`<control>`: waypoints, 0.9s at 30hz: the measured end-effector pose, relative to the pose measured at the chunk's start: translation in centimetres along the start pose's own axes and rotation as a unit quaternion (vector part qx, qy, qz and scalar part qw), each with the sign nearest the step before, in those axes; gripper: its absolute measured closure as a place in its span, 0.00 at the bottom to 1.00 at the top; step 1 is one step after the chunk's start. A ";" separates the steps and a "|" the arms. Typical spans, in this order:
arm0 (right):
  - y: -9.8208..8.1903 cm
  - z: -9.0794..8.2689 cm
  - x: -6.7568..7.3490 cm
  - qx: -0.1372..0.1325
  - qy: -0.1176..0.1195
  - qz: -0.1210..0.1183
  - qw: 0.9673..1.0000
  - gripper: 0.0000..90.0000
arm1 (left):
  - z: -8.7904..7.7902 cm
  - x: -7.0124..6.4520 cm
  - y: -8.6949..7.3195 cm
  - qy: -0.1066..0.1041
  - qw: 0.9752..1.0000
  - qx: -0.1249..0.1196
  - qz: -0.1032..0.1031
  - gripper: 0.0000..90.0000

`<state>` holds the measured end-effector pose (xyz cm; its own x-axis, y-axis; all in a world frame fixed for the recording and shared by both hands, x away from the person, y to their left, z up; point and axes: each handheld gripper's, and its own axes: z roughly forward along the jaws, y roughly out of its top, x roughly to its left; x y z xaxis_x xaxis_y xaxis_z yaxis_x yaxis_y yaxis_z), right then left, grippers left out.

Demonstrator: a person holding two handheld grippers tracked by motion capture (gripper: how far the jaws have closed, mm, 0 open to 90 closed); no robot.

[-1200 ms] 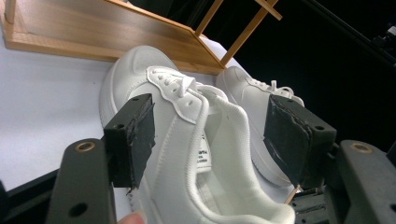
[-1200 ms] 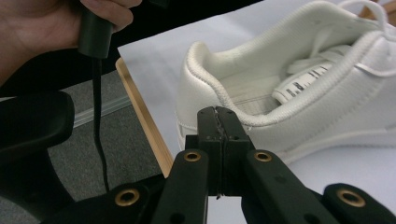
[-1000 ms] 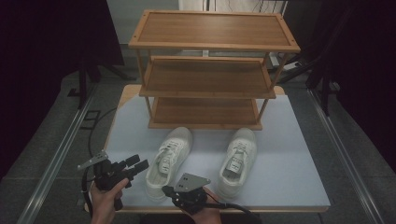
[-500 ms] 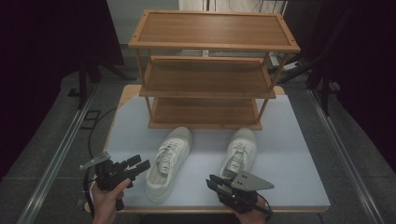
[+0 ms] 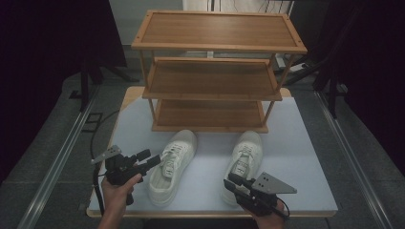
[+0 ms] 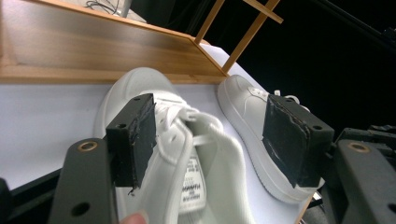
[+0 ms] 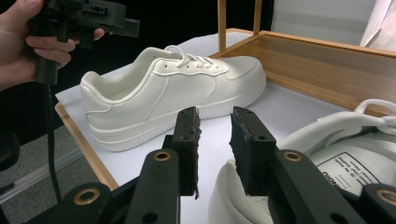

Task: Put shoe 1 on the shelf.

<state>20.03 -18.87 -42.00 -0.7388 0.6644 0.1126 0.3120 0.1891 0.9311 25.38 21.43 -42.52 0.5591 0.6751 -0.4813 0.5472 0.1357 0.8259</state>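
Two white sneakers lie on the white table [image 5: 305,143], toes toward a wooden rack. My left gripper [image 5: 148,159] is open just left of the left shoe [image 5: 172,164]. In the left gripper view its wide-apart jaws [image 6: 212,140] frame that shoe's tongue and opening [image 6: 187,140] without touching it, and the right shoe [image 6: 247,112] lies beyond. My right gripper [image 5: 234,183] sits at the heel of the right shoe [image 5: 244,160]. Its jaws [image 7: 215,149] stand a narrow gap apart with nothing between them, just above the heel collar [image 7: 336,144]. The left shoe [image 7: 173,93] lies side-on ahead.
A three-tier wooden shoe rack [image 5: 215,76] stands at the back of the table, all shelves bare. The table's near edge [image 5: 210,212] runs right under both hands. Metal rails and dark floor flank the table. A cable [image 5: 95,143] trails off the left gripper.
My right gripper has swung from the middle of the front edge over to the right shoe's heel. The left gripper has barely moved.
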 end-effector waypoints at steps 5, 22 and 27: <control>-0.2 -0.2 -0.2 0.001 -0.007 0.002 1.000 0.78 | 1.0 0.1 -0.6 0.010 1.000 0.022 0.007 0.41; -0.6 -0.3 -0.6 0.010 -0.017 0.006 1.000 0.78 | 4.7 0.9 -1.4 0.074 0.993 0.083 0.050 0.48; -0.6 -0.2 -0.6 0.010 -0.020 0.006 1.000 0.78 | 5.2 1.4 -1.8 0.080 0.993 0.082 0.037 0.57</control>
<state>20.15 -19.56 -42.57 -0.7106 0.6951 0.1091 0.3331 0.1957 0.9224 28.43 18.35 -46.22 0.5022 0.7877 -0.3569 0.6097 -0.0298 0.7921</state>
